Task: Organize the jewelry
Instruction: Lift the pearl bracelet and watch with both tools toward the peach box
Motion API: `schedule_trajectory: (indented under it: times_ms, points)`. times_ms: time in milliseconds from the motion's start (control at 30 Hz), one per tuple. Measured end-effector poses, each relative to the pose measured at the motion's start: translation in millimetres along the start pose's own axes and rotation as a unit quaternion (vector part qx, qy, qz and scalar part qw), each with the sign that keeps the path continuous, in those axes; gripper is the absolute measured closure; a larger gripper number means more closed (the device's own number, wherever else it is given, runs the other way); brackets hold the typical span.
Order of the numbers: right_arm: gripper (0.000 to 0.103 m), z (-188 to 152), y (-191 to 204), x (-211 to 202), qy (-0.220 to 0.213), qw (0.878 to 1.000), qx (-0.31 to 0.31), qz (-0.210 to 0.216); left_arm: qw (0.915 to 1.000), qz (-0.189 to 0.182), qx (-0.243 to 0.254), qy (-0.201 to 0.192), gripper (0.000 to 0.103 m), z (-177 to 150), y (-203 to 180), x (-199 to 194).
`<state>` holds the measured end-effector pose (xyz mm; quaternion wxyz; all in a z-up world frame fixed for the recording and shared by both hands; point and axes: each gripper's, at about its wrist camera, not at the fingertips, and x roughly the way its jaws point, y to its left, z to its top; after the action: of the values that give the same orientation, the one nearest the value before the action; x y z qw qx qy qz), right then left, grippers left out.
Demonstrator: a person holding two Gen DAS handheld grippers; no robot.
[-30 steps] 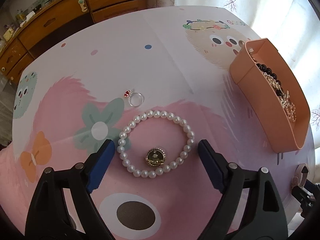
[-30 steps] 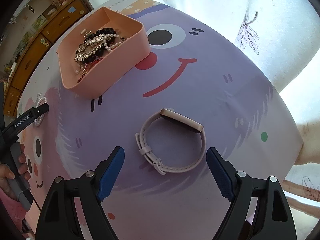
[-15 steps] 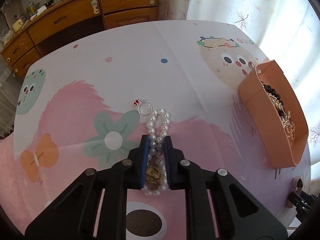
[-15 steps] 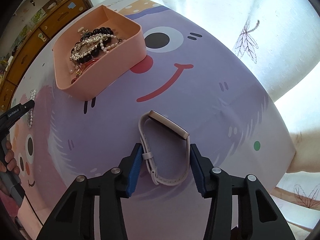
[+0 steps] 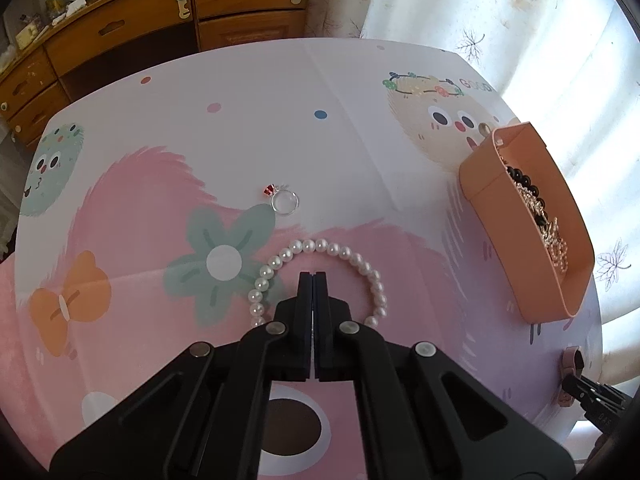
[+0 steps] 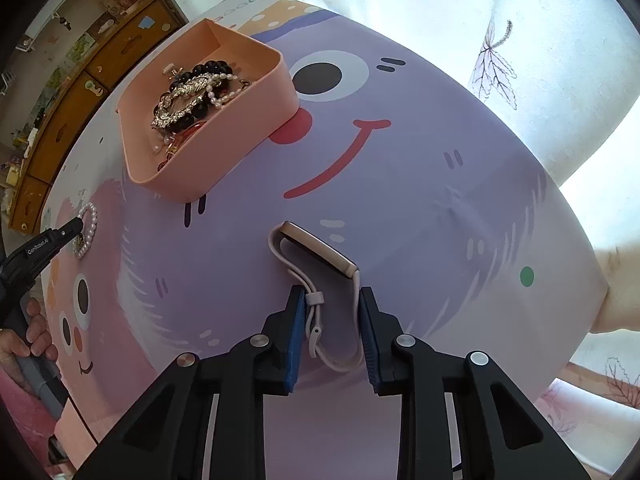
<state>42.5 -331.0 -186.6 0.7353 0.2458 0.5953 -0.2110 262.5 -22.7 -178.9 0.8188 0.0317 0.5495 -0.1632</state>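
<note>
In the left wrist view my left gripper (image 5: 313, 276) is fully shut, its tips inside the loop of the white pearl bracelet (image 5: 320, 247), which lies rounded on the mat; whether the jaws pinch its charm is hidden. A silver ring with a red stone (image 5: 283, 200) lies beyond it. In the right wrist view my right gripper (image 6: 328, 300) is shut on the pale pink watch band (image 6: 316, 260), squeezing its strap narrow. The peach jewelry tray (image 6: 236, 136) holds several bracelets and also shows in the left wrist view (image 5: 500, 216).
The table carries a cartoon-printed mat (image 5: 360, 100). A wooden drawer cabinet (image 5: 140, 20) stands behind the table. A curtained window (image 6: 520, 40) lies past the right edge. The person's hand (image 6: 28, 340) holds the left gripper at the right wrist view's left edge.
Both grippers closed from wide open. The left one pinched the pearl bracelet flat, then shut fully while the loop sprang round again. The right one closed on the watch band.
</note>
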Motion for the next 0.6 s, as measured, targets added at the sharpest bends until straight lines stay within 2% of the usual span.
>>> schedule_trajectory:
  times_ms: [100,233,400,600]
  points:
    - [0.078,-7,-2,-7,-0.005,1.0,-0.001,0.004,0.9998,0.016,-0.004,0.006,0.103,-4,3,0]
    - [0.078,-12,-4,-14,-0.011,1.0,-0.003,0.016,0.9992,0.033,-0.016,-0.015,0.103,-4,10,-16]
    - [0.078,-20,-16,-28,-0.011,1.0,0.0,0.027,0.9995,0.026,-0.015,0.011,0.103,-5,20,-12]
    - [0.077,-18,-22,-30,-0.012,1.0,0.002,0.029,0.9996,0.022,-0.014,0.01,0.103,0,23,-9]
